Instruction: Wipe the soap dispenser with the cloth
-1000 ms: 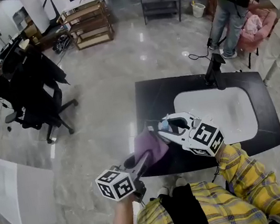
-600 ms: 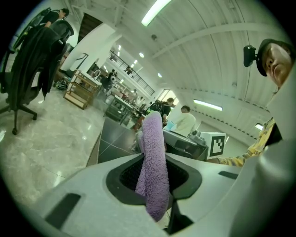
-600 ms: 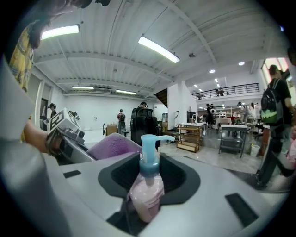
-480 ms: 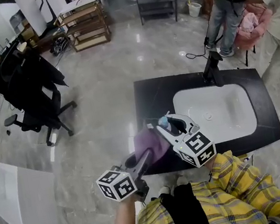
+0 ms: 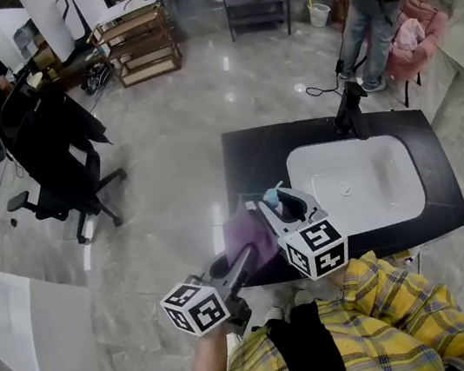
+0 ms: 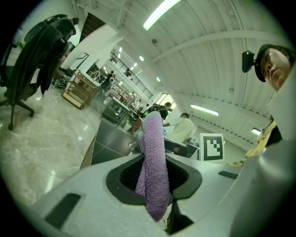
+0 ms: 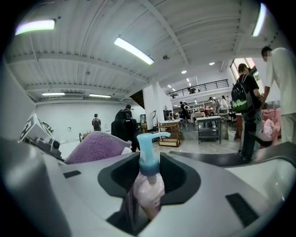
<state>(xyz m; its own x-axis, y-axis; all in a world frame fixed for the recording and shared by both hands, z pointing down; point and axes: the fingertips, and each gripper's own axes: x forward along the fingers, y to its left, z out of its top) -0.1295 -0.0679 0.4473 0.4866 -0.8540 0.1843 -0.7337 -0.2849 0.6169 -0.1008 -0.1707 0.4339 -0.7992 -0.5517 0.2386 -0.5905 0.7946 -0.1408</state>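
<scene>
Since a second ago the right gripper [image 5: 283, 207] has rolled in place, and its marker cube has swung from 4 toward 6 o'clock of the soap dispenser [image 7: 149, 185]. Its jaws clamp the bottle, pump end up, over the tabletop's [image 5: 249, 158] near-left edge. The left gripper [image 5: 244, 259], jaws pinched on the purple cloth [image 6: 153, 166], lies at the dispenser's 8 o'clock, with the cloth just beside the bottle.

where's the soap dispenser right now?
Head view, centre: the soap dispenser is held in the right gripper over the black counter's left end, left of the white sink, with the purple cloth just to its left.
</scene>
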